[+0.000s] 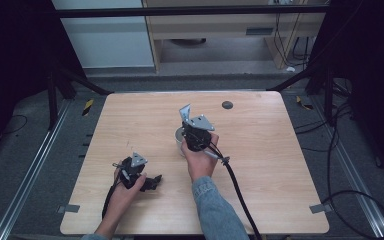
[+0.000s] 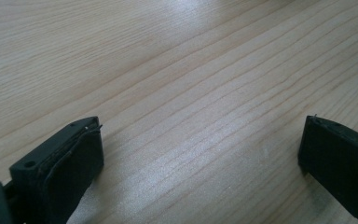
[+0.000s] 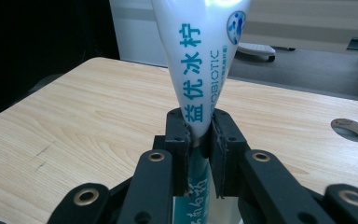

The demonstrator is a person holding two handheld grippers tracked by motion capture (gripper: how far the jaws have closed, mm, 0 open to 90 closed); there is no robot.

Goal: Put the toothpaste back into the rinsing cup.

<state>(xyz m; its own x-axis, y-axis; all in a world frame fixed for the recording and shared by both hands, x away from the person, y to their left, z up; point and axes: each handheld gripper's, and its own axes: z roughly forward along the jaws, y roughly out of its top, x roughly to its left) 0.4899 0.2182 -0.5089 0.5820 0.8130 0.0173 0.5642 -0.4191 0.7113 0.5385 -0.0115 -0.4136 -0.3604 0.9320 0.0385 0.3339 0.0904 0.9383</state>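
The right fingers (image 3: 199, 140) are pinching the upright tube (image 3: 200, 60) over the table (image 3: 98, 107); left fingers (image 2: 70, 168) are resting spread, farther off.

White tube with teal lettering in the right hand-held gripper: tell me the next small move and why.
Probably lower it gently until it rests on the light wooden table, then open the jaws. The right hand-held gripper pinches the white tube with teal lettering at its narrow part, while the left hand-held gripper rests open over bare wood, offering no support.
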